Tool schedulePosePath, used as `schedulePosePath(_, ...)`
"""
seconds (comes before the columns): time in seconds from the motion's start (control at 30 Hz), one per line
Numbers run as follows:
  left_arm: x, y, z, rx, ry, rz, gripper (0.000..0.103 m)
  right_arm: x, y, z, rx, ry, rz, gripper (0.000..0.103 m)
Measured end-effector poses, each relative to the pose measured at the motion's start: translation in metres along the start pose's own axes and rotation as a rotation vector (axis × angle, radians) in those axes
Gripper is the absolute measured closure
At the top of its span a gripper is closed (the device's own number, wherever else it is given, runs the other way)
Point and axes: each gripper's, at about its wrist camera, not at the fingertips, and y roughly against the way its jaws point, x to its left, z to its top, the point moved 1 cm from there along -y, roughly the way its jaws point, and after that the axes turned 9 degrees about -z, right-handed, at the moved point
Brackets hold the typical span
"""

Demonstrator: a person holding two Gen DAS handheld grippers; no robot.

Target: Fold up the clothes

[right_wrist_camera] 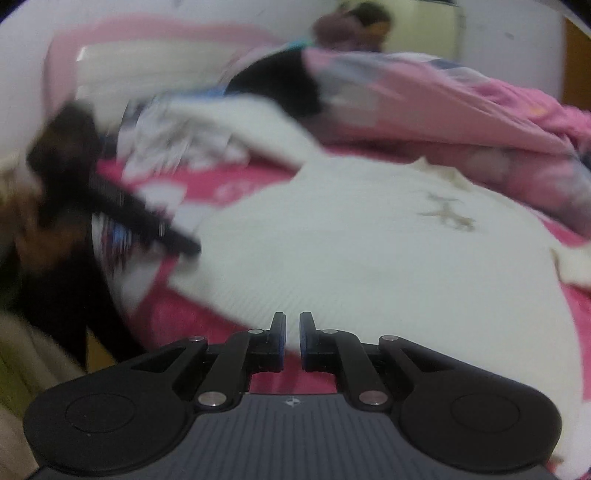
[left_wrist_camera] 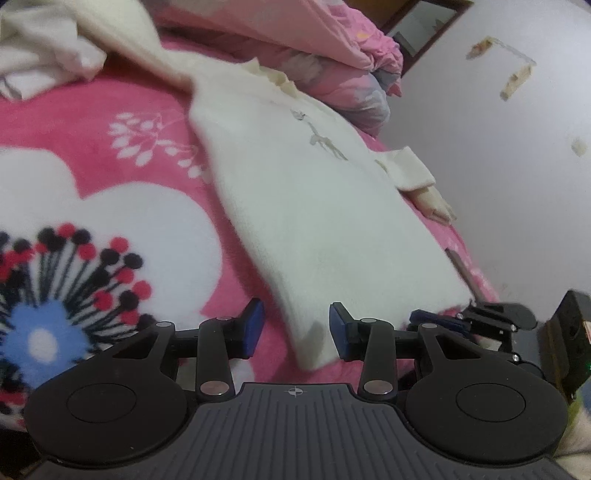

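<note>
The left gripper is hovering with jaws apart at the hem of the white sweater, probably to pinch it. The sweater is lying flat on the pink blanket. The right gripper is sitting nearly closed, gripping nothing.

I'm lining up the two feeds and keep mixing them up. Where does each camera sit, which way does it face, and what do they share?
Left wrist: sits on the left gripper, looks along its spread fingers over the white sweater on the pink blanket; the right gripper shows at the right edge.
Right wrist: sits on the right gripper, fingers nearly together, faces the sweater's hem; the left gripper shows blurred at left.
Shared: sweater, blanket, pink quilt.
</note>
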Motion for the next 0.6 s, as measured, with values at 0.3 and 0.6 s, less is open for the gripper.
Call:
schedulePosePath(0.3, -0.049, 0.006, -0.008, 0.023, -0.379, 0.062, 0.061, 0.035, -0.015, -0.013, 0.01, 0.263, -0.155, 0.072)
schedulePosePath(0.6, -0.078, -0.026, -0.017, 0.081, -0.526, -0.025, 0.057, -0.001, -0.006, 0.001, -0.058, 0.021, -0.086, 0.094)
